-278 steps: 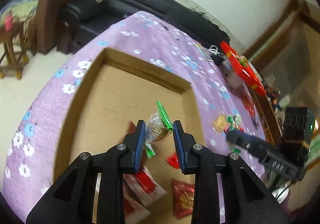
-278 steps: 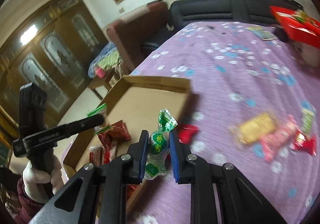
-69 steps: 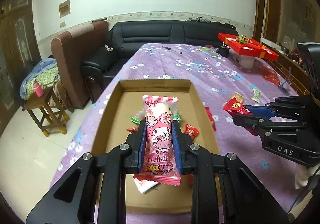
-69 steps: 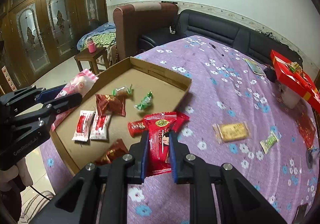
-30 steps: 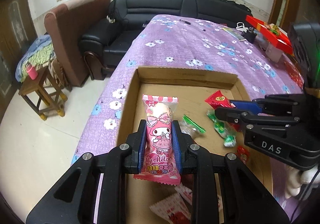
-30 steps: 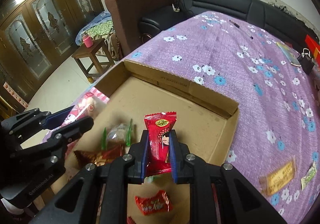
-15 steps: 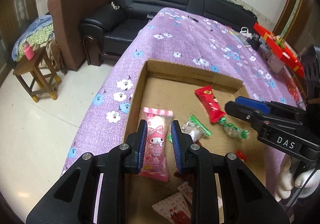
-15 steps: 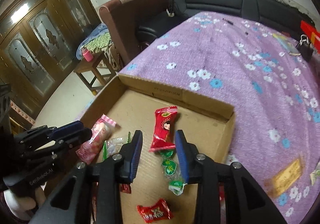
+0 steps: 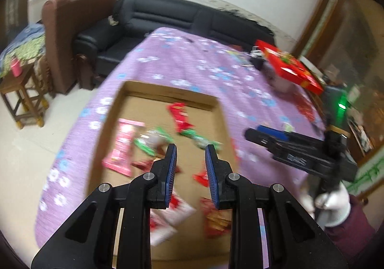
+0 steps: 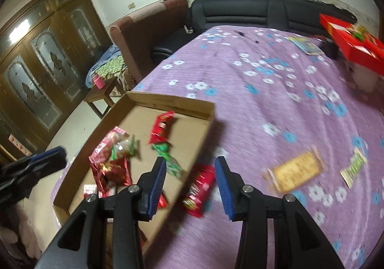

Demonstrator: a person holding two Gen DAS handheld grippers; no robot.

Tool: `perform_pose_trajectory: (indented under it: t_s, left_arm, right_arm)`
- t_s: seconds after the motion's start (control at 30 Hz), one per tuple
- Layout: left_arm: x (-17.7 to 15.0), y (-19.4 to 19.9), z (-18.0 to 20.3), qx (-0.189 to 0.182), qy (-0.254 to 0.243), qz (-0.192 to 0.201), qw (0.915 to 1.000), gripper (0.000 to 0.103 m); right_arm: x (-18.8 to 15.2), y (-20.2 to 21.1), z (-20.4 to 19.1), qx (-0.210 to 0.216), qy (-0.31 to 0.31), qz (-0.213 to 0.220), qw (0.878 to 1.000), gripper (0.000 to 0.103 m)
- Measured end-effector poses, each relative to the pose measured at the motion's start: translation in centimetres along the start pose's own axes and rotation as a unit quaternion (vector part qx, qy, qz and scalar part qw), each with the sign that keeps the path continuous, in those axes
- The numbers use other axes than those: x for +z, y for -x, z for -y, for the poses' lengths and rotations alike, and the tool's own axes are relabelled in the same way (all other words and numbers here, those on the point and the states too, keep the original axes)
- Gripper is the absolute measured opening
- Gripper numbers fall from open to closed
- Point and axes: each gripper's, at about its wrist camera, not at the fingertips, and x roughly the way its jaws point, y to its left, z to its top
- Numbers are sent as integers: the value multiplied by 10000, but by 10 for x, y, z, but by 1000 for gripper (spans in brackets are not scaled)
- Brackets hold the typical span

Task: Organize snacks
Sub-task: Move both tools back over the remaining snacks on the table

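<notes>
A shallow cardboard box (image 9: 168, 91) (image 10: 168, 101) on the purple flowered cloth holds several snack packets. Among them are a pink packet (image 9: 123, 146) by its left wall and a red packet (image 9: 180, 118) (image 10: 162, 127) near its far wall. My left gripper (image 9: 190, 149) hovers above the box, its jaws a narrow gap apart with nothing between them. My right gripper (image 10: 190, 161) hangs over the box's right wall with its jaws opening and empty. Another red packet (image 10: 199, 187) lies on the cloth below that gap, outside the box.
A yellow biscuit pack (image 10: 296, 172) and a green-white packet (image 10: 354, 168) lie on the cloth to the right. A red gift box (image 10: 352, 43) stands at the far right edge. A black sofa (image 9: 168, 17) and a wooden stool (image 9: 21, 91) stand beyond the table.
The pink packet left my left gripper and the red packet left my right; both now lie in the box. Both grippers have drawn back from the box, and the right jaws have widened.
</notes>
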Motion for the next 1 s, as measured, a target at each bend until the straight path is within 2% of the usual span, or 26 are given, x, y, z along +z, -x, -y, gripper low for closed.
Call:
perform_pose_trajectory:
  t_s: [0.03,0.1,0.17,0.37,0.57,0.8,1.0]
  left_arm:
    - [-4,1,10,-72,-70,-5,9999,27]
    - [-15,1,33,-244,-202,-30,9995,44]
    - [-23,1,50,-370,-306,-50,9988,48]
    - [-45,-13,97,-720,-515,-304,9956,48]
    - [-60,-35,131,-869,-672,-632,9919,47]
    - [-76,-68,160,-914,-804,-995,9876,47]
    - [-91,-95,175,-767,-965,-1292,9839,47]
  right_arm:
    - [-2,4,6,-10,-51,25,10000,45]
    - [-8,14,19,-39,-163,86,9998,45]
    - [-14,25,34,-61,-285,155,9995,45]
    - [-34,54,85,-221,-701,340,9967,48]
    - [-53,72,136,-340,-1143,448,9919,49]
    - [-59,78,174,-356,-1479,616,9864,49]
    - [-56,80,193,-373,-1583,754,9838,49]
